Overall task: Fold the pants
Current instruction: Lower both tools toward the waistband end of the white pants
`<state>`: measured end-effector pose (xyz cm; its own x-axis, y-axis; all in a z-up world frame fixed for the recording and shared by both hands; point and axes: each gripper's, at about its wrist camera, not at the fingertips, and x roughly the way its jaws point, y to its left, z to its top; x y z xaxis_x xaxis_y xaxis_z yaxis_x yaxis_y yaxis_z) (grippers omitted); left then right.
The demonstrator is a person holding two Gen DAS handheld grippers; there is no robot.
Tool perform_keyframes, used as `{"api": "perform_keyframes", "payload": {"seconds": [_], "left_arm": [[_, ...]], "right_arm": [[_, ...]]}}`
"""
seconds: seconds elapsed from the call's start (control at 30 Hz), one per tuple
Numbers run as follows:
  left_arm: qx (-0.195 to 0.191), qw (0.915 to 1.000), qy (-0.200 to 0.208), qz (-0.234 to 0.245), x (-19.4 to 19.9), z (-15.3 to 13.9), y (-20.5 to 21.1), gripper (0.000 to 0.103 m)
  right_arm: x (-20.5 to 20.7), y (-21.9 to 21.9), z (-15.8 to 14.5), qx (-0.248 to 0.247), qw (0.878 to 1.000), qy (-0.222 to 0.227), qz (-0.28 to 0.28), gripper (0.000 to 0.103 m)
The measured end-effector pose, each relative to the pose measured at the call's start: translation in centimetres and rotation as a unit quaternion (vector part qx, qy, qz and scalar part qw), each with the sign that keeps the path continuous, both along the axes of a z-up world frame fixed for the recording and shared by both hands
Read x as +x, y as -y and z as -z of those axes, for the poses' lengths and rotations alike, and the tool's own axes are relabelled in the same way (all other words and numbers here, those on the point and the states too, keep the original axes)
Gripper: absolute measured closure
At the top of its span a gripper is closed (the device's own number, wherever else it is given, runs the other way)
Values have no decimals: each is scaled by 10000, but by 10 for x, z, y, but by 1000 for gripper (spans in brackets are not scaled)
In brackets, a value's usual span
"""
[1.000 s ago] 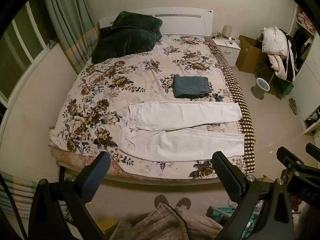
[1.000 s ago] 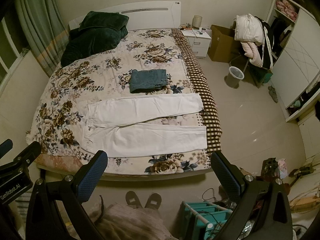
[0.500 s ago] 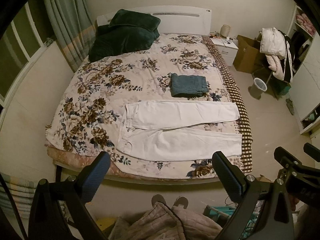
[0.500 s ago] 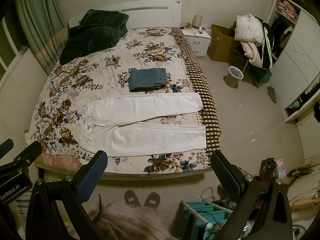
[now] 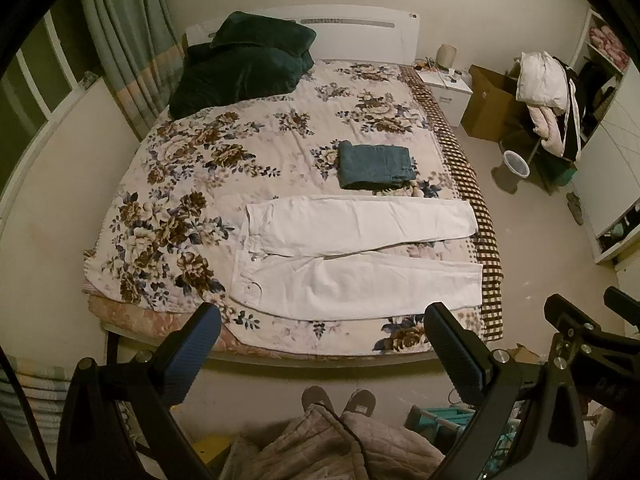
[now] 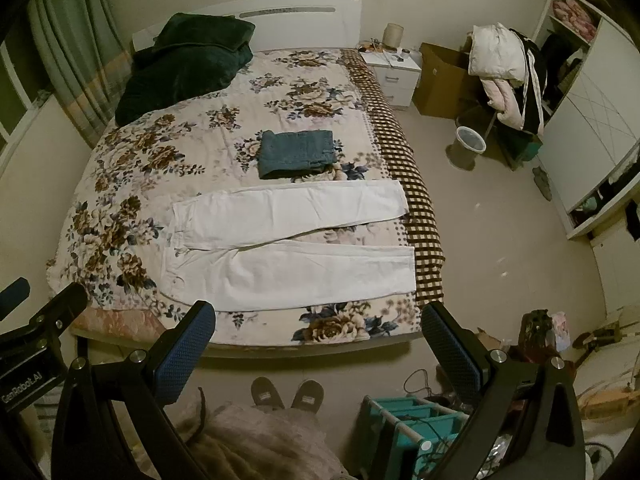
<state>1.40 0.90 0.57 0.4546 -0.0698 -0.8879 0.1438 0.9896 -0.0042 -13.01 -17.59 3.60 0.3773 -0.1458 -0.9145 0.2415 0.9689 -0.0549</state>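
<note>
Both cameras have drifted slightly; nothing on the bed (image 5: 192, 184) has shifted | white pants (image 5: 352, 256) flat near bed's foot edge, legs spread toward checkered side | folded blue garment (image 5: 374, 164) just beyond | left gripper (image 5: 320, 352) fingers apart, empty | right gripper (image 6: 316, 348) fingers apart, empty

You can read "GenRobot.AI" in white on the black body of your left gripper (image 6: 24, 376), seen at the right wrist view's lower left edge.
</note>
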Motion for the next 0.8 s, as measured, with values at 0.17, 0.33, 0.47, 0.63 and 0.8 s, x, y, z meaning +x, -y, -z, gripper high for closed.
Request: {"api": "perform_keyframes", "payload": {"seconds": [0.17, 0.33, 0.47, 0.63, 0.8], "left_arm": [[-35, 9999, -96, 81, 10, 5, -11, 0], [-25, 9997, -196, 107, 24, 18, -13, 0], [-1, 9997, -239, -3, 42, 28, -9, 0], [256, 9990, -119, -340, 90, 54, 9, 0], [590, 9962, 61, -642, 162, 97, 43, 0]], "right_arm": [[6, -5, 7, 74, 9999, -113, 69, 0], [22, -14, 17, 122, 9995, -264, 98, 0], [44, -8, 34, 234, 9989, -412, 39, 0], [100, 22, 75, 285, 9980, -568, -20, 0], [187, 72, 136, 283, 9973, -677, -47, 0]]}}
